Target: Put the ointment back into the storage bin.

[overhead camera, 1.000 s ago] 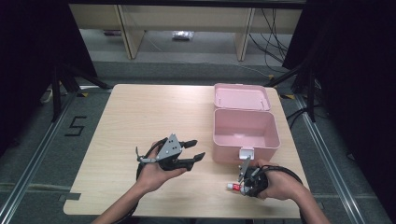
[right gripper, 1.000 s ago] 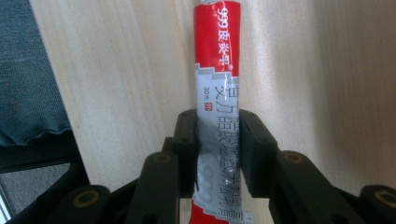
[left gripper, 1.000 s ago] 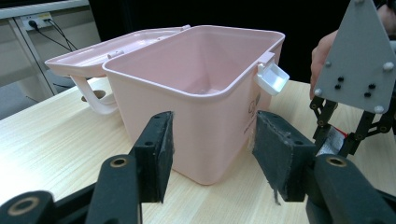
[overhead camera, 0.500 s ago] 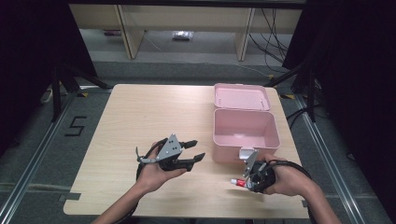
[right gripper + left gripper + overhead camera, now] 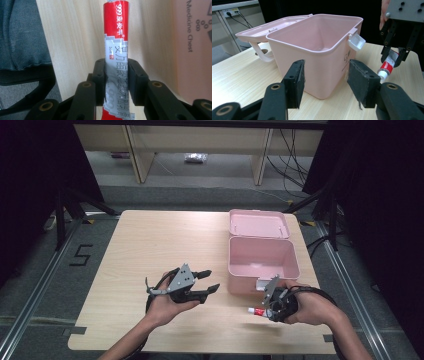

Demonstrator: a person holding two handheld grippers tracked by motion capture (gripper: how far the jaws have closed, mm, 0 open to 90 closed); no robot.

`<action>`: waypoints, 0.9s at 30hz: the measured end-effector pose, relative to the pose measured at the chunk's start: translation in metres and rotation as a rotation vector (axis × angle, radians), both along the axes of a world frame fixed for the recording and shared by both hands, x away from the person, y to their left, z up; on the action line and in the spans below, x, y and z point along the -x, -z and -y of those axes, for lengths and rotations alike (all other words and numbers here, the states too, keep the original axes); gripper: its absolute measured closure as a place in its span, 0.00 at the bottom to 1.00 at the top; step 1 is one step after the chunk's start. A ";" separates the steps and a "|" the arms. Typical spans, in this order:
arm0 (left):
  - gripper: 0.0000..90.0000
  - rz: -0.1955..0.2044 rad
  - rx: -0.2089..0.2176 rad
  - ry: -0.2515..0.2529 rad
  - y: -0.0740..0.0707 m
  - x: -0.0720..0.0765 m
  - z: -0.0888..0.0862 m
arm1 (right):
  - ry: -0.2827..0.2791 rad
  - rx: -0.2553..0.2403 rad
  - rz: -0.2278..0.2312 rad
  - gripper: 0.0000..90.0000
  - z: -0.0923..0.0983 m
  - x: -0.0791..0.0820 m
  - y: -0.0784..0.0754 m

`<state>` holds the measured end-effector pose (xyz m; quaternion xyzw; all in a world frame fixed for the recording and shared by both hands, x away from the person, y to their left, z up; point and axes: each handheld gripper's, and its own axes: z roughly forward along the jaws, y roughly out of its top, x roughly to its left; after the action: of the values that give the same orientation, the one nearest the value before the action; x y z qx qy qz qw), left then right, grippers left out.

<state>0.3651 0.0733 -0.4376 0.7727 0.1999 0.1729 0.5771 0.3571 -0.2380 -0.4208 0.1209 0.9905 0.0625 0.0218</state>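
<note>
A red and silver ointment tube (image 5: 116,37) is clamped between the jaws of my right gripper (image 5: 117,80), with its white-capped end (image 5: 252,311) pointing left just above the table. That right gripper (image 5: 267,311) hovers at the front right, close to the front wall of an open pink medicine box (image 5: 250,285). In the left gripper view the right gripper (image 5: 392,61) and the tube (image 5: 386,66) hang beside the box's white latch (image 5: 356,41). My left gripper (image 5: 214,280) is open and empty, aimed at the box (image 5: 317,72) from its left.
The box's lid (image 5: 259,224) lies folded back flat behind it, and the box's inside looks empty. Light wooden table (image 5: 150,245) stretches bare to the left. Dark cloth (image 5: 22,37) lies below the table's front edge. Shelving and cables stand beyond the far edge.
My right gripper has risen a little with the tube in it, staying near the box's front wall. The left gripper has not moved.
</note>
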 end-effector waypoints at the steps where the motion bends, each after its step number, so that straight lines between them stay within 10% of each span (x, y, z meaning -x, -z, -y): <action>1: 0.52 0.004 -0.002 0.004 0.000 0.000 0.000 | -0.001 0.002 -0.005 0.79 0.000 0.000 -0.001; 27: 0.52 -0.002 -0.008 0.002 0.001 0.000 -0.001 | -0.031 0.012 0.008 0.79 0.004 -0.010 -0.025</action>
<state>0.3649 0.0747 -0.4384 0.7754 0.1992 0.1724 0.5739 0.3667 -0.2415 -0.3955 0.1050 0.9925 0.0572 0.0258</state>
